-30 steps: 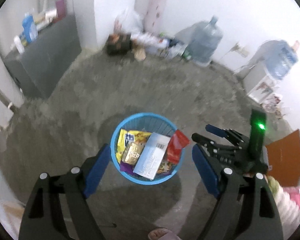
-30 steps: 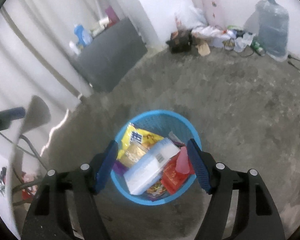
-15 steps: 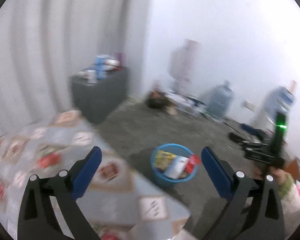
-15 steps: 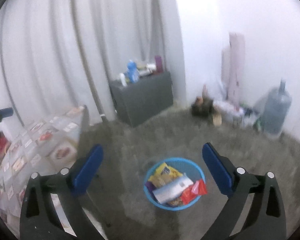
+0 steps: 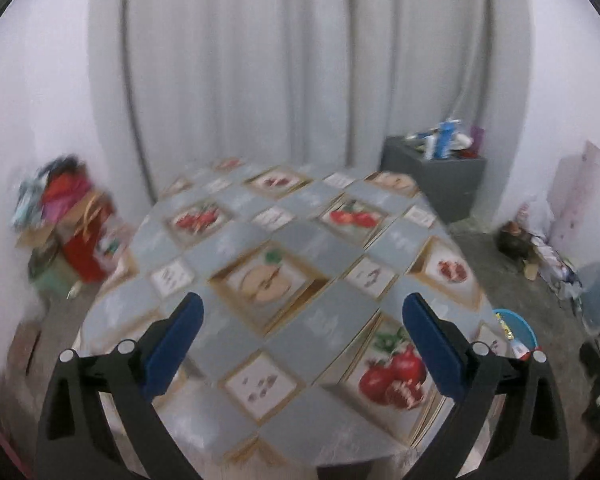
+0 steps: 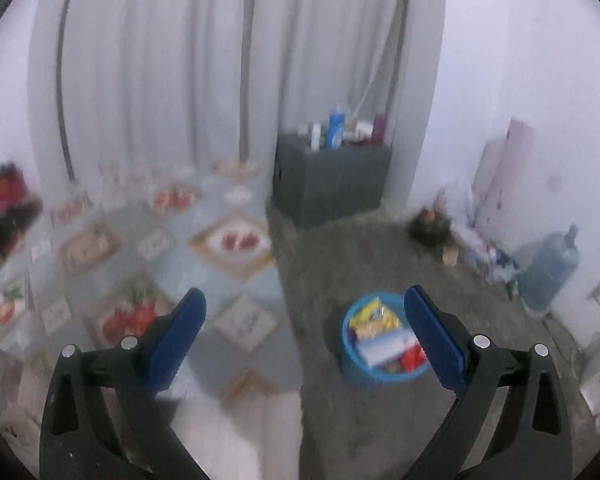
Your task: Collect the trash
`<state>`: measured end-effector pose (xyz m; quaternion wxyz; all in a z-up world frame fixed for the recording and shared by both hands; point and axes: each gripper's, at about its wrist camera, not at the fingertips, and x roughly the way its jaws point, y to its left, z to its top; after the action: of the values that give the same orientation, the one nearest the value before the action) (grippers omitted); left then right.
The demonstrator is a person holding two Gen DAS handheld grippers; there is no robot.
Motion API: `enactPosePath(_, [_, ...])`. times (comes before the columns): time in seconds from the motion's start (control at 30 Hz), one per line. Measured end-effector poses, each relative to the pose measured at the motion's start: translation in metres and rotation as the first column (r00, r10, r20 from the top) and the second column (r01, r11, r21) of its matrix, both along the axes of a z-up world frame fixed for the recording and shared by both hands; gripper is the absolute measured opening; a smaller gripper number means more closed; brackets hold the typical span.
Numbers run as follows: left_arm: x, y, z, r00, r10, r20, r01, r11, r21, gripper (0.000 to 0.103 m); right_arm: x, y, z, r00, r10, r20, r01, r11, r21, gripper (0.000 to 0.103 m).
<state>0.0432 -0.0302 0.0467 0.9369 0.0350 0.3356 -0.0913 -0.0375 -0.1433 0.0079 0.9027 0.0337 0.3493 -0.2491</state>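
Right wrist view shows your right gripper [image 6: 304, 334] spread wide and empty, the blue trash basket [image 6: 354, 370] on the floor below, beside its right finger.

No text, label or number is showing legibly in either view. Small white squares on the fruit-patterned grey tablecloth [image 5: 316, 320] are carrying dark marks, too blurred to read. Wrappers in the round blue plastic basket [image 6: 354, 364], lower right of the right wrist view, are showing printing that stays unreadable.
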Motion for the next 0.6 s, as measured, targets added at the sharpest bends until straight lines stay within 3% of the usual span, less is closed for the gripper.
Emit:
enactPosePath(0.2, [-0.017, 0.008, -0.023, 0.994, 0.047, -0.095, -0.041, 0.997, 0.062, 0.098, -0.011, 0.01, -0.01, 0.994, -0.094, -0.064, 0.098, 0.993, 0.072, 0.095])
enactPosePath(0.33, [-0.031, 0.007, -0.033, 0.99, 0.05, -0.132, -0.044, 0.998, 0.047, 0.098, -0.021, 0.019, -0.018, 0.989, -0.111, -0.101, 0.121, 0.988, 0.099, 0.095])
enactPosePath(0.6, [-0.039, -0.016, -0.039, 0.988, -0.016, -0.156, 0.031, 0.995, 0.092, 0.098, -0.019, 0.037, -0.016, 0.987, -0.082, -0.135, 0.084, 0.996, 0.008, 0.095])
